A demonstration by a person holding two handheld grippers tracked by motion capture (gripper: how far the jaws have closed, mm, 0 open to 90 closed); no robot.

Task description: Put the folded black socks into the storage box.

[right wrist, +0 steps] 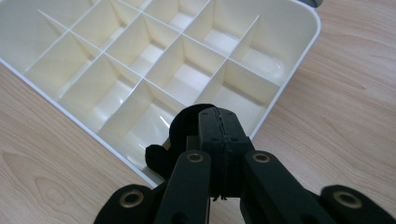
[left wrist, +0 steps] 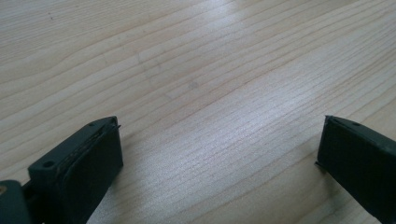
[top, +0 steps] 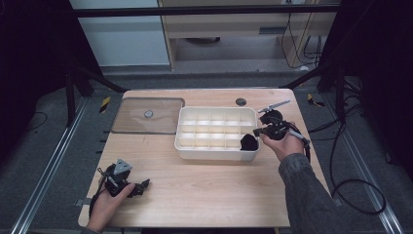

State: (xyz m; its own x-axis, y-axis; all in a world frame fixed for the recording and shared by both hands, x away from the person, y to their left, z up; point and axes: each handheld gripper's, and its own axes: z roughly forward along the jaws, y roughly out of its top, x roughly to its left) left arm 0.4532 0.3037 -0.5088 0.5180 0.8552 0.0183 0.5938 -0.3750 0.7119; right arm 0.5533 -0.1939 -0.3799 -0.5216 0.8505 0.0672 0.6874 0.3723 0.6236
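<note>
The right hand-held gripper (right wrist: pixel 219 122) is clamped on a black cloth-like piece (right wrist: pixel 184 135) over the divided tray's (top: pixel 185 152) near corner compartment, not yet released. The left hand-held gripper (left wrist: pixel 219 154) rests wide and empty on the table (left wrist: pixel 196 70)

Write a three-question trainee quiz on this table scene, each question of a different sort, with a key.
1. True or false: the left gripper has its jaws shut on a black item.
2. Multiple choice: the black soft item held by the right gripper is over which part of the white divided box? A) far left corner B) near right corner C) centre
3. Fill in: the clear lid lies flat to the ____ of the box in the high view.

Key:
1. False; its jaws stand open over bare table.
2. B
3. left
</note>
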